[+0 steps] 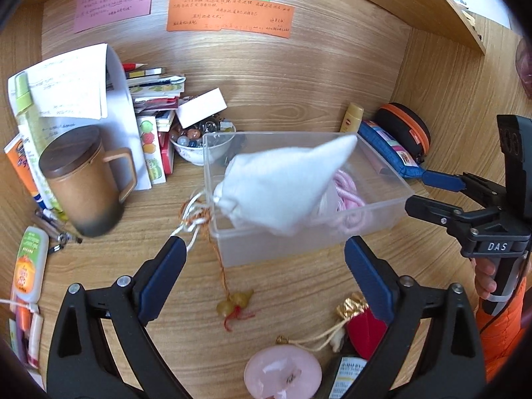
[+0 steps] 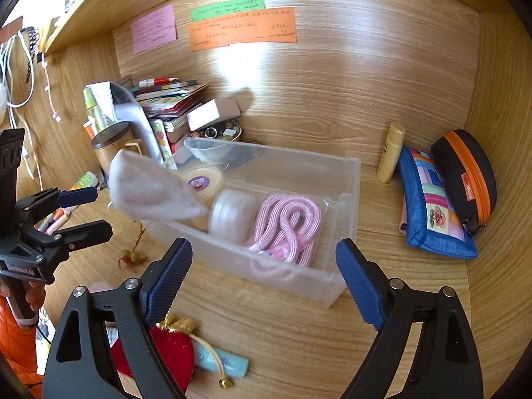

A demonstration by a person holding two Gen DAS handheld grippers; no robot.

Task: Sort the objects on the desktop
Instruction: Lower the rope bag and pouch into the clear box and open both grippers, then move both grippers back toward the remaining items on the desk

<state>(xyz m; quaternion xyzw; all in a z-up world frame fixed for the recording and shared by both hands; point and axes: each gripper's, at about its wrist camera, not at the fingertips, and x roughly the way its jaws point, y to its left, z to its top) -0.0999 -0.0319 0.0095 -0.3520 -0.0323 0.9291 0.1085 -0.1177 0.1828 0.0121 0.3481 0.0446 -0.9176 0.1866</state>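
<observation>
Both your grippers, left (image 1: 264,259) and right (image 2: 264,267), stand with jaws wide apart, gripping nothing. Your white pouch (image 1: 282,186) sits blurred over the near-left corner of the clear bin (image 2: 349,179); its cord (image 1: 193,229) trails outside, so I judge you should tuck that in.

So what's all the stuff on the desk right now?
plastic box: one, clear, desk middle
white pouch: one, over the box's left end, blurred
pink cord: one, inside box
round jars: two, pale, inside box
mug: one, brown, left
blue pouch: one, right
black case: one, orange zip, far right
red pouch: one, near front
left tool: one, open
right tool: one, open
</observation>
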